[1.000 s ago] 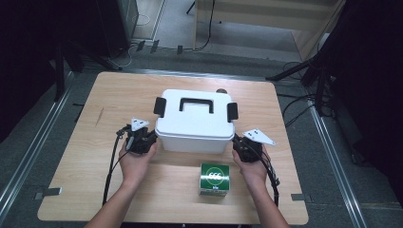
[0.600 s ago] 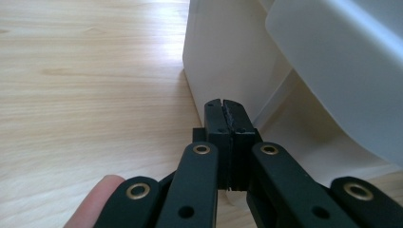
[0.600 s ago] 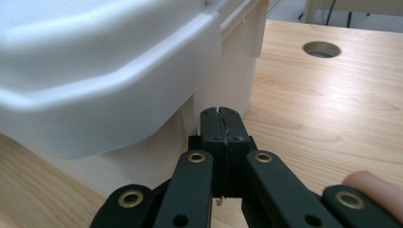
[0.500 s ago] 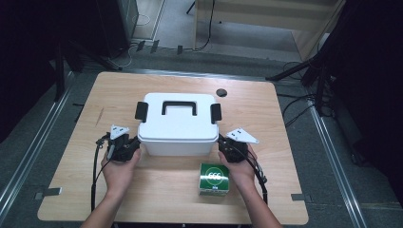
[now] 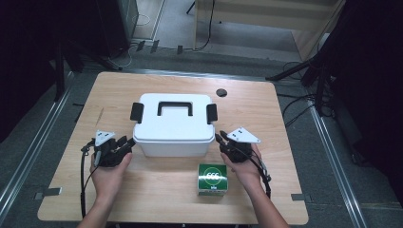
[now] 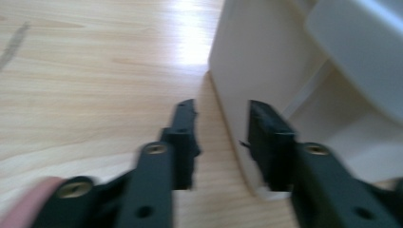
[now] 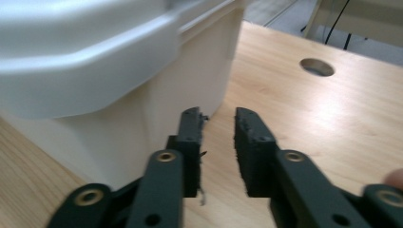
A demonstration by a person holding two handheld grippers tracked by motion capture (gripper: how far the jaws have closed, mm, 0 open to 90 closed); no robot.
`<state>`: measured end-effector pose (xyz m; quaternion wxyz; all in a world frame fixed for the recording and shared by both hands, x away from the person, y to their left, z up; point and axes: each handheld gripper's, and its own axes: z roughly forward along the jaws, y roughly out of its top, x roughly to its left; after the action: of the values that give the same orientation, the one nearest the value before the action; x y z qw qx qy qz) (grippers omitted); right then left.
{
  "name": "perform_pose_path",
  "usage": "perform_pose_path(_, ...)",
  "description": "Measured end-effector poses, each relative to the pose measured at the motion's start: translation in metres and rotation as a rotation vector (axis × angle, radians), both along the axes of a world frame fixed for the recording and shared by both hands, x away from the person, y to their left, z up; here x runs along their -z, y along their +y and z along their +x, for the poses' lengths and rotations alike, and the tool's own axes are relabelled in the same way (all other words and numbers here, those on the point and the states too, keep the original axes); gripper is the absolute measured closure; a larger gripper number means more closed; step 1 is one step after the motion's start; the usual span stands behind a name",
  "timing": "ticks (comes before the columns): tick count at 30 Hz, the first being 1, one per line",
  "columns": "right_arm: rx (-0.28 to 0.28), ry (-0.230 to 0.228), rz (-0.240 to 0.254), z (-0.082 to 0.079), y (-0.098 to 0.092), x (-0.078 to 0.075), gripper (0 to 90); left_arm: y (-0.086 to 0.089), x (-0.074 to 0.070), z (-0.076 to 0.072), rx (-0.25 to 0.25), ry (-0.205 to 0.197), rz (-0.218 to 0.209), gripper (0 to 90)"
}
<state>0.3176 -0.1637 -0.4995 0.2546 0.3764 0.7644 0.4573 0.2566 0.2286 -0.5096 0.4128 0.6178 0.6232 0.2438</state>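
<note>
Worktop (image 5: 157, 204): green-and-white carton (image 5: 212, 179) at 6 o'clock of the white lidded box (image 5: 173, 126), just beside the right hand (image 5: 244, 166). Small dark hole (image 5: 221, 92) in the worktop at 1 o'clock of the box. Nothing stands between either tool and the box.

Versus a second ago: box has come toward the person and to the left; carton unmoved.

Left hand-held gripper (image 5: 127, 142) sits at the box's 8 o'clock corner, right hand-held gripper (image 5: 220, 139) at its 4 o'clock corner. Both pairs of jaws have just been opening. Left gripper view: jaws partly open around the box's corner wall (image 6: 237, 90), contact unclear. Right gripper view: jaws partly open, nothing between, box wall (image 7: 157, 118) just beside one jaw.
</note>
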Motion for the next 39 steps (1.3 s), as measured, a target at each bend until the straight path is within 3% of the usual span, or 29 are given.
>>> perform_pose_path(1, -0.002, -0.004, 0.000, 0.001, -0.005, -0.002, 68.8, 0.000, 0.000, 0.000, 0.000, 0.000, 0.000, 50.1)
perform_pose_path(2, -0.002, -0.004, 0.000, 0.001, -0.005, -0.002, 68.8, 0.003, 0.001, -0.004, -0.008, -0.002, 0.019, 50.1)
perform_pose_path(3, 0.012, -0.017, -0.015, 0.002, -0.013, -0.006, 65.3, 0.008, 0.003, -0.012, -0.027, 0.004, 0.063, 37.9)
perform_pose_path(5, 0.009, -0.041, -0.023, 0.002, -0.021, -0.008, 62.6, 0.016, 0.005, -0.021, -0.042, 0.000, 0.077, 26.8)
perform_pose_path(7, 0.002, -0.025, -0.050, 0.003, -0.024, -0.011, 62.0, 0.020, 0.007, -0.026, -0.044, -0.002, 0.088, 18.2)
perform_pose_path(8, 0.007, -0.006, -0.114, 0.004, -0.029, -0.017, 60.9, 0.028, 0.012, -0.035, -0.062, -0.008, 0.082, 14.4)
perform_pose_path(10, 0.006, 0.020, -0.116, 0.005, -0.033, -0.023, 56.5, 0.034, 0.018, -0.043, -0.080, -0.009, 0.120, 12.0)
perform_pose_path(11, 0.006, 0.020, -0.116, 0.005, -0.033, -0.023, 56.5, 0.034, 0.018, -0.043, -0.080, -0.009, 0.120, 10.5)
perform_pose_path(13, -0.012, 0.059, -0.132, 0.008, -0.034, -0.033, 47.5, 0.042, 0.028, -0.049, -0.087, 0.014, 0.175, 9.0)
perform_pose_path(18, -0.092, 0.037, -0.222, 0.015, -0.031, -0.061, 39.4, 0.057, 0.035, -0.047, -0.134, 0.033, 0.223, 8.9)
perform_pose_path(20, -0.109, 0.037, -0.233, 0.018, -0.031, -0.069, 39.2, 0.060, 0.035, -0.047, -0.140, 0.034, 0.205, 8.9)
perform_pose_path(21, -0.158, 0.047, -0.257, 0.024, -0.030, -0.085, 39.2, 0.063, 0.035, -0.048, -0.149, 0.021, 0.167, 8.9)
perform_pose_path(22, -0.181, 0.046, -0.282, 0.027, -0.028, -0.093, 39.2, 0.063, 0.036, -0.048, -0.155, 0.018, 0.164, 8.9)
perform_pose_path(24, -0.220, 0.068, -0.318, 0.033, -0.025, -0.108, 39.3, 0.062, 0.037, -0.049, -0.152, 0.011, 0.172, 8.9)
perform_pose_path(25, -0.220, 0.068, -0.318, 0.033, -0.025, -0.108, 39.3, 0.062, 0.037, -0.049, -0.152, 0.011, 0.172, 8.9)
perform_pose_path(27, -0.278, 0.082, -0.365, 0.043, -0.018, -0.127, 39.4, 0.059, 0.038, -0.049, -0.142, 0.007, 0.197, 9.0)
perform_pose_path(30, -0.326, 0.100, -0.439, 0.052, -0.008, -0.139, 39.4, 0.058, 0.039, -0.049, -0.138, 0.008, 0.196, 9.0)
perform_pose_path(31, -0.326, 0.100, -0.439, 0.052, -0.008, -0.139, 39.4, 0.058, 0.039, -0.049, -0.138, 0.008, 0.196, 9.0)
perform_pose_path(32, -0.374, 0.123, -0.487, 0.056, 0.001, -0.144, 39.6, 0.057, 0.039, -0.049, -0.137, 0.007, 0.199, 9.0)
perform_pose_path(37, -0.476, 0.172, -0.623, 0.069, 0.023, -0.154, 41.1, 0.050, 0.040, -0.048, -0.115, 0.001, 0.267, 8.9)
perform_pose_path(38, -0.476, 0.172, -0.623, 0.069, 0.023, -0.154, 41.1, 0.050, 0.040, -0.048, -0.115, 0.001, 0.267, 9.0)
perform_pose_path(39, -0.508, 0.191, -0.653, 0.073, 0.031, -0.158, 41.2, 0.049, 0.041, -0.047, -0.121, 0.001, 0.272, 8.9)
